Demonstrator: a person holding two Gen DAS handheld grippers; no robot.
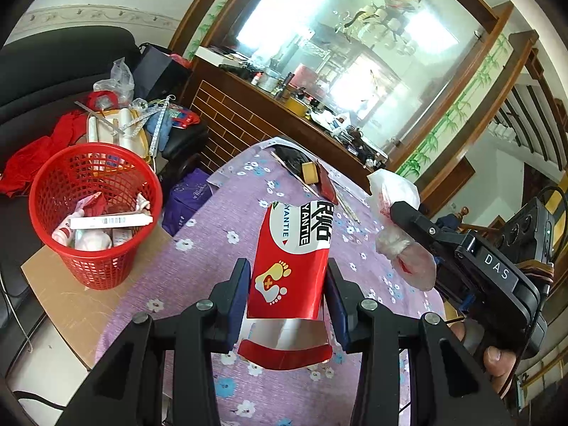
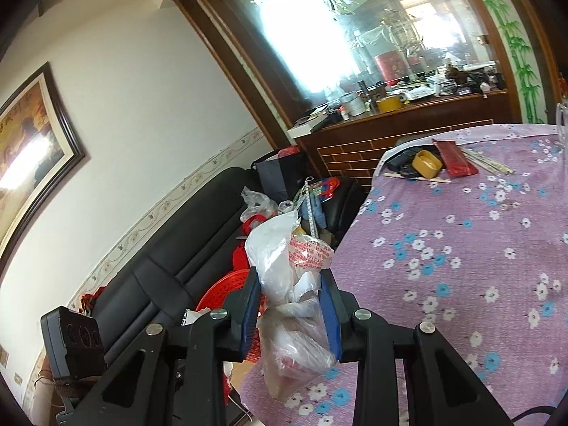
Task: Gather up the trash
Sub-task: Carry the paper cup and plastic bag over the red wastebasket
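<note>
Red box (image 1: pixel 291 269) long axis pointing away, gripped

A table (image 1: pixel 198 269) fills the near middle. Off its left edge stands a basket (image 1: pixel 96 209) with cartons and wrappers in it. Behind the basket lies a sofa (image 1: pixel 42 81) piled with clutter. At the table's far end lie chopsticks (image 1: pixel 291 174), a small box (image 1: pixel 310 172) and a pouch (image 1: pixel 326 186). Beyond them runs a counter (image 1: pixel 284 106) under a mirror. Near, a packet (image 1: pixel 293 262) sits between the left fingers (image 1: pixel 241 298) above the table. To its right, a bag (image 1: pixel 394 220) is between the right fingers (image 2: pixel 328 305).
</note>
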